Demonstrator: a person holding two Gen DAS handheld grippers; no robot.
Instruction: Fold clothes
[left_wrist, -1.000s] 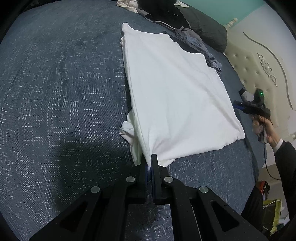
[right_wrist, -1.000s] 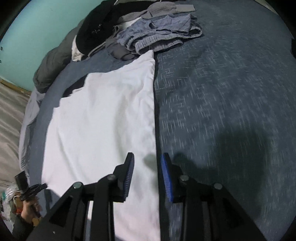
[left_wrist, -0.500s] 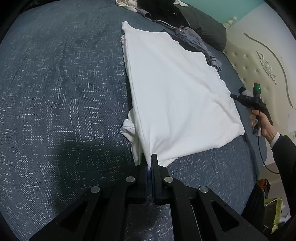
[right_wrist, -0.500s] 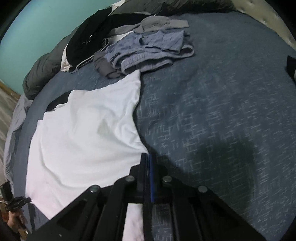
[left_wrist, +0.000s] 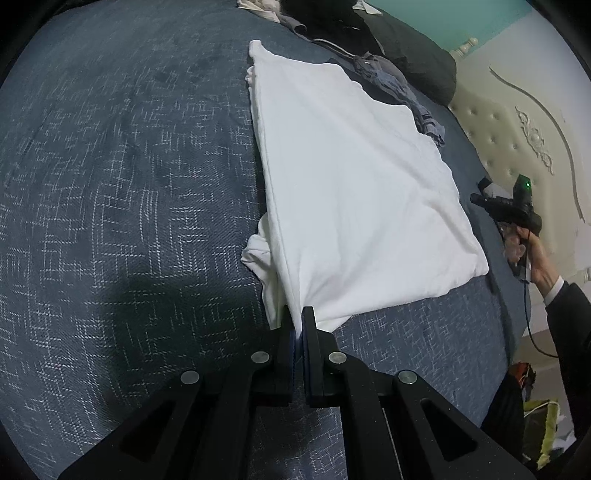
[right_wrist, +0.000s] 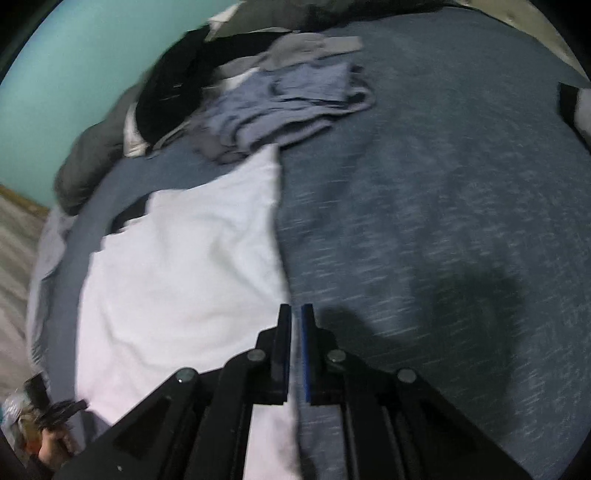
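Note:
A white shirt (left_wrist: 354, 177) lies folded lengthwise on the dark blue bedspread (left_wrist: 122, 206). My left gripper (left_wrist: 298, 317) is shut on the shirt's near corner, and a bunched sleeve (left_wrist: 258, 254) sticks out on its left. In the right wrist view the same shirt (right_wrist: 184, 266) lies left of centre. My right gripper (right_wrist: 295, 314) is nearly closed on the shirt's right edge, with a narrow slit between the jaws. That view is blurred by motion.
A pile of unfolded clothes lies at the far end of the bed: a blue checked garment (right_wrist: 291, 107) and black and grey items (right_wrist: 177, 92). A cream tufted headboard (left_wrist: 517, 122) stands right. The person's other hand and gripper (left_wrist: 517, 210) show beyond the shirt.
My right gripper closed from wide open onto the shirt's right edge and is shifting, blurring its view. My left gripper keeps its hold on the corner, barely moved.

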